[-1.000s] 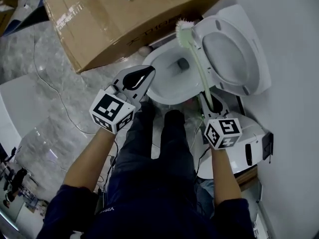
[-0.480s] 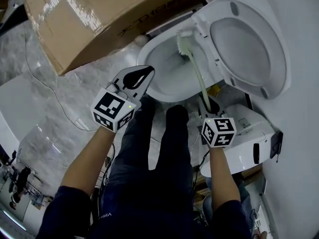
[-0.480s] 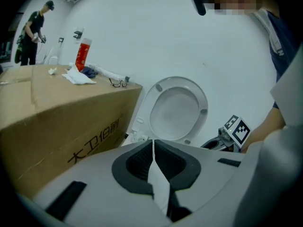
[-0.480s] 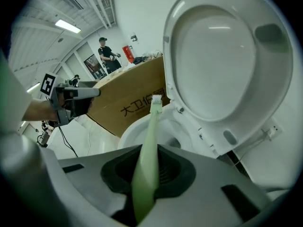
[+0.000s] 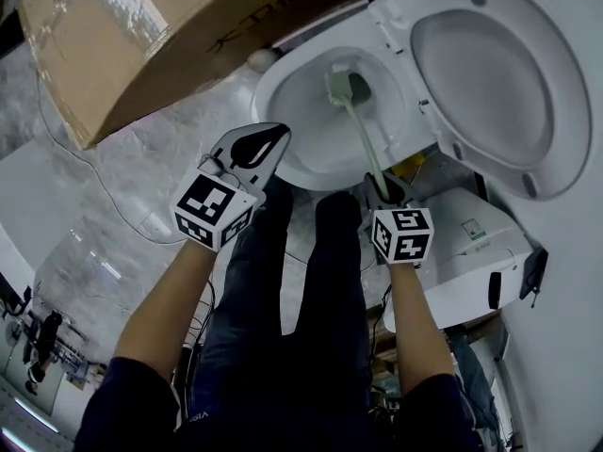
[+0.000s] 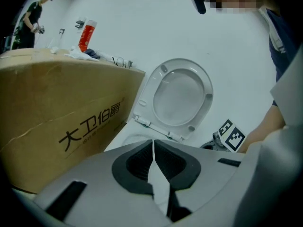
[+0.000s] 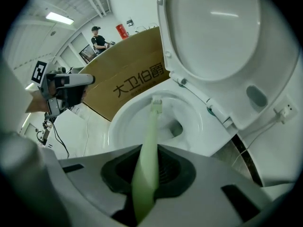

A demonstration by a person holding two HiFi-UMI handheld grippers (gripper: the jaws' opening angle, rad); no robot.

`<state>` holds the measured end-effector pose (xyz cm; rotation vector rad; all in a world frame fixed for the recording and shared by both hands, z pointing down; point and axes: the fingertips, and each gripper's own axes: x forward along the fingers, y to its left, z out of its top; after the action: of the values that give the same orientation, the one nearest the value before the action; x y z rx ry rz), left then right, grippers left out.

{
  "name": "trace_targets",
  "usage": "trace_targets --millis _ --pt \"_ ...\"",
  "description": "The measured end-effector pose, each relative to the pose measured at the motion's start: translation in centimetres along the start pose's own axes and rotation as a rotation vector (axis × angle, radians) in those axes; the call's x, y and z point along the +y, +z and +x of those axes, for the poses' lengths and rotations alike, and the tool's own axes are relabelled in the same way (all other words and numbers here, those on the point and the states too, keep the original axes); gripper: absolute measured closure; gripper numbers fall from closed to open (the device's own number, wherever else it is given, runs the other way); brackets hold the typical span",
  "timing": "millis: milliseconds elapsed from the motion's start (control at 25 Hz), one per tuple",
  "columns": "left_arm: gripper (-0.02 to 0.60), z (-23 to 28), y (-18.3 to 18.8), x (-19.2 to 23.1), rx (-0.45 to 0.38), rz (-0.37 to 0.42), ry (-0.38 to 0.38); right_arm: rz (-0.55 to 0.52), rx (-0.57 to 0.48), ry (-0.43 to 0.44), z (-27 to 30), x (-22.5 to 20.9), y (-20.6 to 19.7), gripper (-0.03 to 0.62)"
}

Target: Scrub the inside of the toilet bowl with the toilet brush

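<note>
Since half a second ago the toilet brush [image 5: 363, 139] has dropped from the bowl's far rim deeper inside, and the right gripper [image 5: 382, 188] has come in closer to the near rim. We note the brush head now sits low in the toilet bowl [image 5: 297, 125], just beside the dark drain opening; whether the bristles touch the porcelain we cannot tell. Its pale green handle [image 7: 147, 145] slants from the bowl [image 7: 125, 124] up over the near rim into the right gripper [image 7: 147, 174], whose jaws are clamped on it, the handle filling the gap between the pads.

The left gripper [image 5: 259, 149] hangs over the bowl's near-left rim, unchanged from before. In its own view, the left gripper's [image 6: 153, 160] jaws are pressed together with only a thin seam between them and nothing in them.

The raised seat and lid [image 5: 499, 73] stand open behind and to the right of the bowl. A cardboard box [image 5: 141, 36] with black printed characters lies close against the bowl's left side, with a red bottle [image 6: 86, 34] on top of it. A white unit [image 5: 462, 252] sits on the floor right of the bowl. Our dark trouser legs [image 5: 301, 290] stand directly in front of the bowl. Well beyond the box, a person [image 7: 98, 39] stands in the background.
</note>
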<state>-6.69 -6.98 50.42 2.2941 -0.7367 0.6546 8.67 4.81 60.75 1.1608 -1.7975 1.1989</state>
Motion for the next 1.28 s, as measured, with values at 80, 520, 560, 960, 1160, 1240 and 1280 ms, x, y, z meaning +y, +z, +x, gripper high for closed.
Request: trace_targets --millis 80,520,560,960,1160,1240,1280 --pt "0.543 0.2 -0.9 0.3 0.012 -0.006 -0.002 0.001 0.022 -0.002 1.2 -0.1 -0.8 0.533" --pt "0.543 0.7 -3.6 1.7 0.058 -0.044 -0.014 -0.026 0.129 -0.032 5.6 -0.6 -2.3 0.533" --pt "0.543 0.8 -3.6 1.7 0.061 -0.046 -0.016 -0.026 0.132 -0.039 5.7 -0.9 -2.2 0.533" --pt "0.543 2.8 -2.9 0.7 0.073 -0.038 -0.054 -0.01 0.141 -0.12 4.9 -5.4 -1.5 0.533" --pt "0.543 3.4 -2.8 -0.1 0.076 -0.027 -0.068 0.001 0.146 -0.131 4.0 -6.7 -2.1 0.533" --pt "0.543 3.5 -2.8 -0.2 0.075 -0.026 -0.068 0.002 0.149 -0.135 3.8 -6.9 -2.4 0.533" --pt "0.543 3.5 -2.8 -0.3 0.074 -0.026 -0.068 0.002 0.152 -0.137 3.7 -7.1 -2.6 0.533"
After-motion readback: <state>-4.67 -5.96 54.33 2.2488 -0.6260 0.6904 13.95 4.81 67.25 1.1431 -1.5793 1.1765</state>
